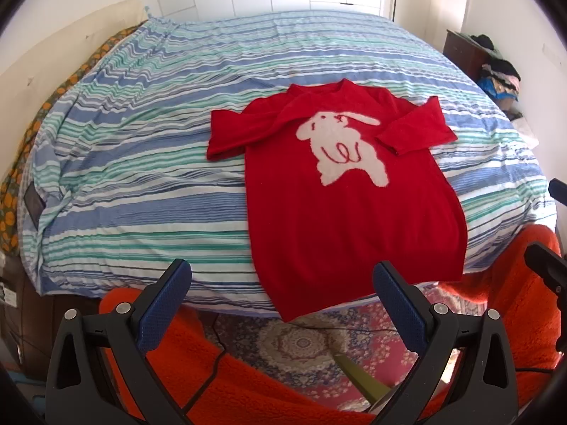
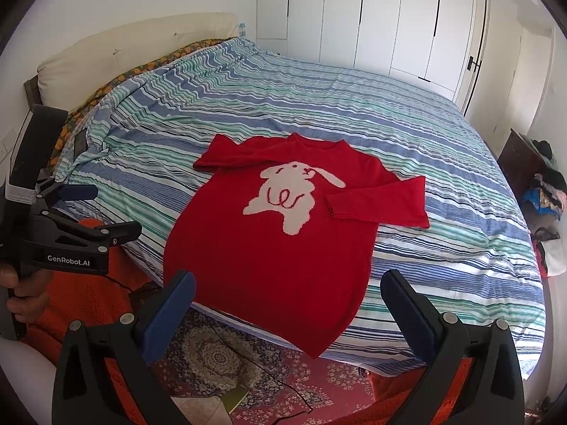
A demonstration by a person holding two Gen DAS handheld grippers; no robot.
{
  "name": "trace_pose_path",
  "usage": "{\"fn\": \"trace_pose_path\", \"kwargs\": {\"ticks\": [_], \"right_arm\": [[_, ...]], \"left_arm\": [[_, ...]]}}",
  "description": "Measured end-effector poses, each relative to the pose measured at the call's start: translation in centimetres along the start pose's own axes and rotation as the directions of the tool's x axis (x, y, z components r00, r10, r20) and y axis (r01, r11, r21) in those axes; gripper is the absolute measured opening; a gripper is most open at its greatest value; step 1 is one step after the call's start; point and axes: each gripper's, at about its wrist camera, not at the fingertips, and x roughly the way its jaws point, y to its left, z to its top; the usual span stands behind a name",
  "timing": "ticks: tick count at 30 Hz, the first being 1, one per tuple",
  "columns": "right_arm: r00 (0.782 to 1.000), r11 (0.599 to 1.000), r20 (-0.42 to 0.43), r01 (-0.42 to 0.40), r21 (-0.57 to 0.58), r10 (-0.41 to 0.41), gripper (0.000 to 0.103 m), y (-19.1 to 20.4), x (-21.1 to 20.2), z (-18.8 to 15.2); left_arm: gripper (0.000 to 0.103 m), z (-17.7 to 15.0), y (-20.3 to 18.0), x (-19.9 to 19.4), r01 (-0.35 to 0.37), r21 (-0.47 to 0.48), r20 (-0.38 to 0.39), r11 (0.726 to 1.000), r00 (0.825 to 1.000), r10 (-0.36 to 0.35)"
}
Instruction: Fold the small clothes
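The red sweater lies flat, face up on the bed, hem overhanging the edge. Both the left hand-held gripper and right hand-held gripper hover wide apart, empty, near that hem. Best start: pinch a sleeve cuff and fold inward over the rabbit.

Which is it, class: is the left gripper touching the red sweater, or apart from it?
Apart. The left wrist view shows the left gripper open before the bed edge, a visible gap separating both fingers from the red sweater.

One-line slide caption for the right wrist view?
Open right gripper faces a red sweater spread flat on the striped bed, hem overhanging the edge.
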Motion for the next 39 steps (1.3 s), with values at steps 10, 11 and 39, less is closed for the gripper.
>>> {"fn": "trace_pose_path", "kwargs": {"ticks": [10, 11, 39], "right_arm": [[1.000, 1.000, -0.011, -0.004, -0.005, 0.004, 0.103, 0.1, 0.2, 0.0], [1.000, 1.000, -0.013, -0.005, -0.007, 0.005, 0.103, 0.2, 0.3, 0.0], [0.981, 0.951, -0.048, 0.194, 0.240, -0.188, 0.007, -28.0, 18.6, 6.9]], "left_arm": [[0.102, 0.0, 0.0, 0.2, -0.004, 0.001, -0.003, 1.000, 1.000, 0.004], [0.102, 0.0, 0.0, 0.2, -0.004, 0.001, -0.004, 1.000, 1.000, 0.004], [0.102, 0.6, 1.5, 2.0, -0.119, -0.020, -0.093, 0.993, 0.989, 0.116]]}}
